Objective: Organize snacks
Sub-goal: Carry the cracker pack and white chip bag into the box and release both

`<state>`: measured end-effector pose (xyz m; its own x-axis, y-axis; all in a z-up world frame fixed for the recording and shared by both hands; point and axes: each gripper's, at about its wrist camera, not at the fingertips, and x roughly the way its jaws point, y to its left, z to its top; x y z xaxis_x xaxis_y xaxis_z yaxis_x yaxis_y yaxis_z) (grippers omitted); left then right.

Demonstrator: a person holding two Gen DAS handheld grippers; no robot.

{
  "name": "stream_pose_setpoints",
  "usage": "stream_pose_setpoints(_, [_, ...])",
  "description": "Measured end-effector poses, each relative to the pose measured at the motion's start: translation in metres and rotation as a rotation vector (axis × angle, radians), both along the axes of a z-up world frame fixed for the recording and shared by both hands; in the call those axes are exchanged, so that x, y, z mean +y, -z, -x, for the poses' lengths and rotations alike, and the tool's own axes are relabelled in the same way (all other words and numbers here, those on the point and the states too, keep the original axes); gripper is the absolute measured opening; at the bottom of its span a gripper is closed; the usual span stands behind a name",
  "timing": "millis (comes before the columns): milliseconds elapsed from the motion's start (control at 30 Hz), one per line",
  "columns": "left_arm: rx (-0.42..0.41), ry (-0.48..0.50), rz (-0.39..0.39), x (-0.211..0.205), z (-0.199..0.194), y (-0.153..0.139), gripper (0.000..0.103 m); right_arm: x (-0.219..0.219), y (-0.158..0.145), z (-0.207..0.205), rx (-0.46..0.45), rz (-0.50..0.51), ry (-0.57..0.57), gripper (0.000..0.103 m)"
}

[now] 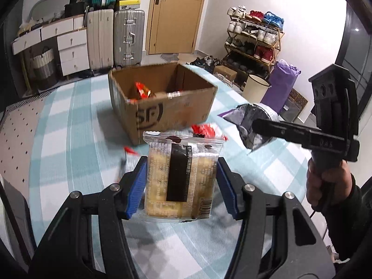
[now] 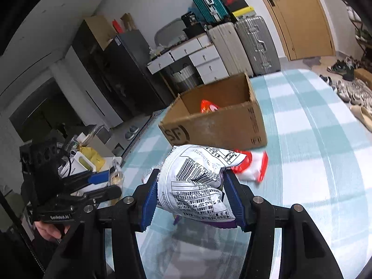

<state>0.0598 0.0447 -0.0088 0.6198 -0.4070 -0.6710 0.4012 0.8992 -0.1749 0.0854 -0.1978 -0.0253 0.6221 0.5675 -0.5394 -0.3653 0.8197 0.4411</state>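
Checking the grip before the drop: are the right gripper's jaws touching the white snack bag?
Touching. The right wrist view shows both blue jaws of the right gripper pressed into the crumpled white snack bag.

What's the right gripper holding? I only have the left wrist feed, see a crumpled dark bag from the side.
Observer: The right gripper is shut on a white snack bag with a barcode and printed text facing the camera.
Operator: Anything left on the table near it?
Observer: A red and white packet lies on the checked cloth, in front of the cardboard box.
Operator: Box contents?
Observer: An orange packet shows inside; the rest of the floor is hidden by the wall.
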Motion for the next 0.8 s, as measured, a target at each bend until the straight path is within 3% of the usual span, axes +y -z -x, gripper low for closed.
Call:
stream_pose_setpoints(367, [-0.068,-0.002,-0.033,-0.017,-0.048,-0.057,0.055,0.007,-0.041,-0.038,-0.05,0.006,-0.019,0.055])
stream_pose_setpoints(800, [-0.067,-0.012,-0.048,-0.034,-0.152,-0.091,0.055,0.019,-0.073,-0.114,-0.069,0.017,-0.048,0.055])
